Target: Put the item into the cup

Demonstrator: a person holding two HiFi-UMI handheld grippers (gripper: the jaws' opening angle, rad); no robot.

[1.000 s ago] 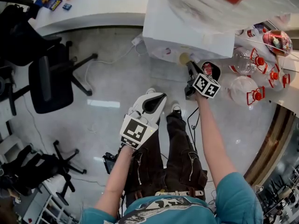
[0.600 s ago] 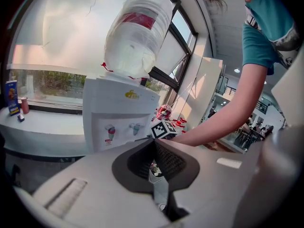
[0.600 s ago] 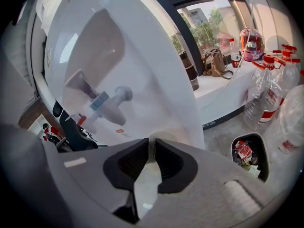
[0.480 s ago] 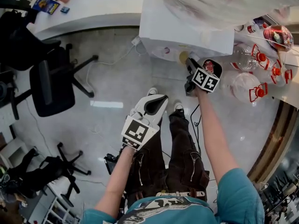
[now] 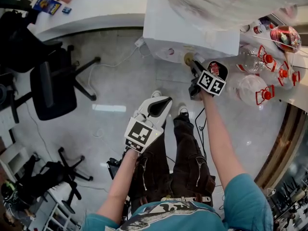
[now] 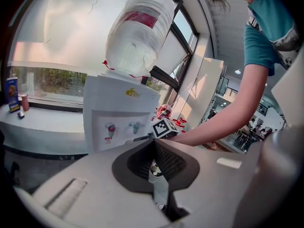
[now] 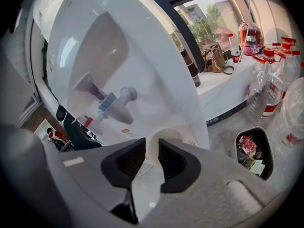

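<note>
A pale paper cup [image 5: 187, 58] is held at the front of the white water dispenser [image 5: 192, 30], with my right gripper [image 5: 192, 65] shut on its wall. In the right gripper view the cup's rim [image 7: 164, 137] shows just past the two dark pads, below and to the right of the blue tap [image 7: 111, 103] and the red tap [image 7: 88, 86]. My left gripper [image 5: 157, 107] hangs lower over the floor, near the person's shoes. Its jaws [image 6: 154, 148] are shut with nothing between them. I cannot see inside the cup.
A big water bottle [image 5: 216, 1] sits upside down on the dispenser. Empty jugs with red caps [image 5: 255, 91] lie on the floor at the right, beside a black bin [image 7: 254, 151]. A black office chair [image 5: 50, 83] stands at the left, under a curved white counter [image 5: 96, 6].
My right gripper has carried the cup a little up and left, closer to the dispenser's front. The left gripper has barely moved.
</note>
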